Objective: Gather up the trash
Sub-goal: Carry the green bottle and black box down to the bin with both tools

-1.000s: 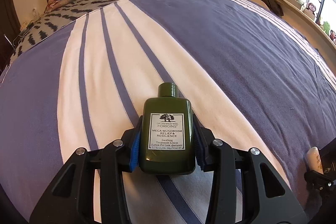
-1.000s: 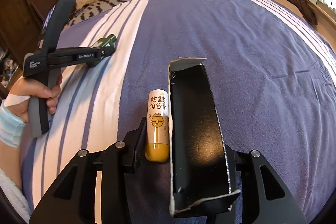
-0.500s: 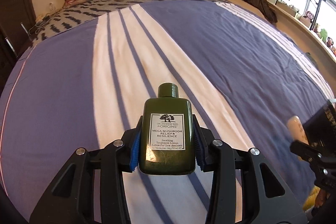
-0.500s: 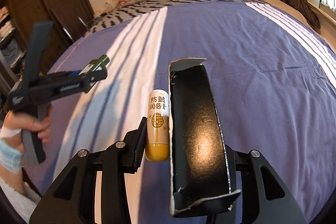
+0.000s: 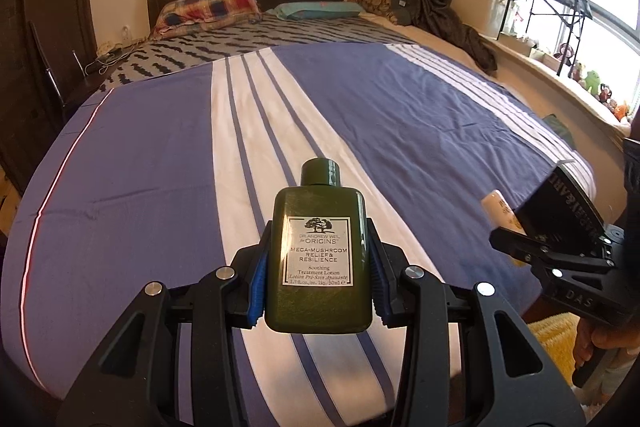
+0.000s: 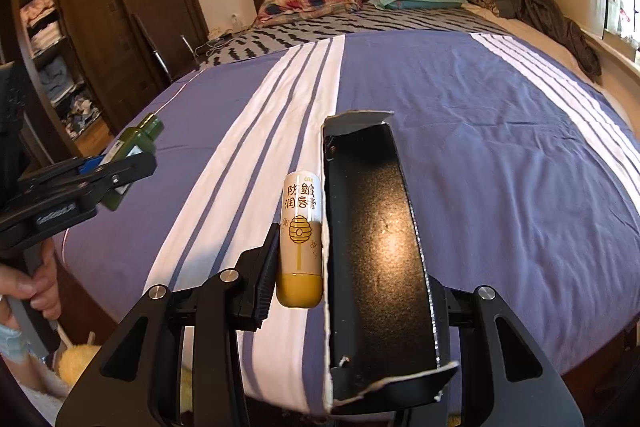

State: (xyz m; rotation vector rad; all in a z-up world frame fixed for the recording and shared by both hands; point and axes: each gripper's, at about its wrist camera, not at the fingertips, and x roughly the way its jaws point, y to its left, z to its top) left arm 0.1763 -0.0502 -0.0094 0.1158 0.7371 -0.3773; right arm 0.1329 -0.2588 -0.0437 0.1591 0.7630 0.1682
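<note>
My left gripper [image 5: 318, 279] is shut on a dark green Origins lotion bottle [image 5: 319, 259], held upright above the foot of the bed [image 5: 420, 131]. My right gripper [image 6: 352, 267] is shut on a white and yellow lip balm tube [image 6: 301, 239] and a torn black cardboard box [image 6: 376, 259] side by side. The right gripper shows at the right edge of the left wrist view [image 5: 560, 259] with the tube [image 5: 500, 211] and box [image 5: 560, 211]. The left gripper with the green bottle [image 6: 132, 151] shows at the left of the right wrist view.
The bed has a purple and white striped cover, with a plaid pillow [image 5: 208, 7] and a teal pillow [image 5: 316, 9] by the dark headboard. A wooden wardrobe [image 6: 120, 7] stands left. A windowsill with toys [image 5: 592, 87] runs right. Something yellow and fluffy [image 6: 80, 363] lies on the floor.
Both grippers have pulled back from over the bed toward its foot and risen, still holding their items. More of the room and headboard now shows.
</note>
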